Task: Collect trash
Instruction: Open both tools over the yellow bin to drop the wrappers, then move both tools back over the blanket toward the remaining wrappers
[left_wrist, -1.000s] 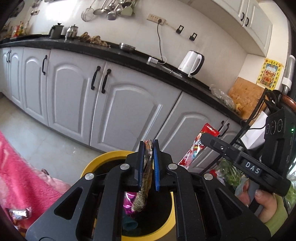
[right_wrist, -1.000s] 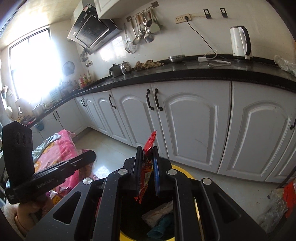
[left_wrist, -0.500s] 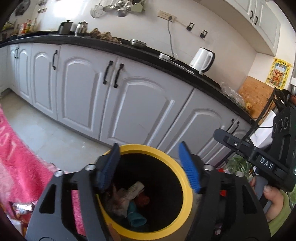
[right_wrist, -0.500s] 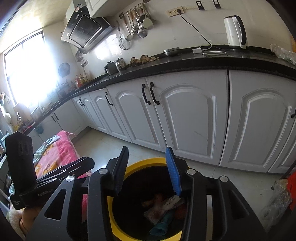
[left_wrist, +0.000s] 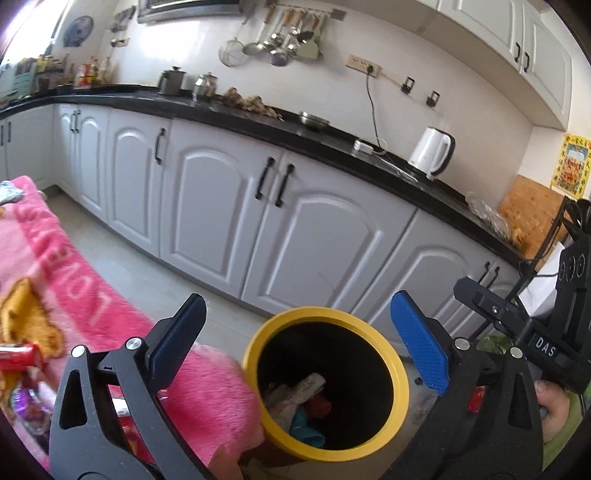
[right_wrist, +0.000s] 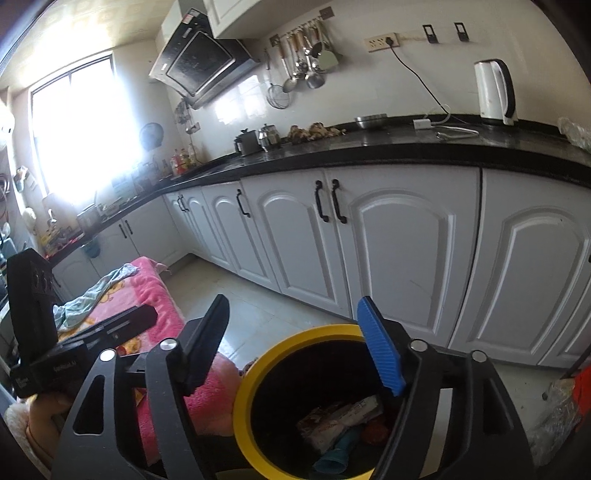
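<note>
A black bin with a yellow rim (left_wrist: 325, 317) (right_wrist: 295, 338) stands on the floor before the white cabinets, with several wrappers (left_wrist: 299, 395) (right_wrist: 340, 417) lying inside. Above its left side hangs my left gripper (left_wrist: 299, 343), jaws still opening, nothing between them. My right gripper (right_wrist: 295, 347) hovers over the bin's near rim, jaws opening too and empty. More wrappers (left_wrist: 18, 356) lie on the pink blanket (left_wrist: 74, 295) at the left. Each gripper shows in the other's view, the left one (right_wrist: 74, 354) and the right one (left_wrist: 535, 332), each held by a hand.
White base cabinets (left_wrist: 314, 229) under a black counter run behind the bin. A white kettle (left_wrist: 430, 153) and a pot stand on the counter. The pink blanket (right_wrist: 155, 306) also carries a light cloth (right_wrist: 92, 295). Plastic bags (right_wrist: 561, 402) lie on the floor at the right.
Both grippers were shut on wrappers a second ago; both have let go and opened wide, and the wrappers dropped into the bin. The left gripper has swung left toward the blanket.
</note>
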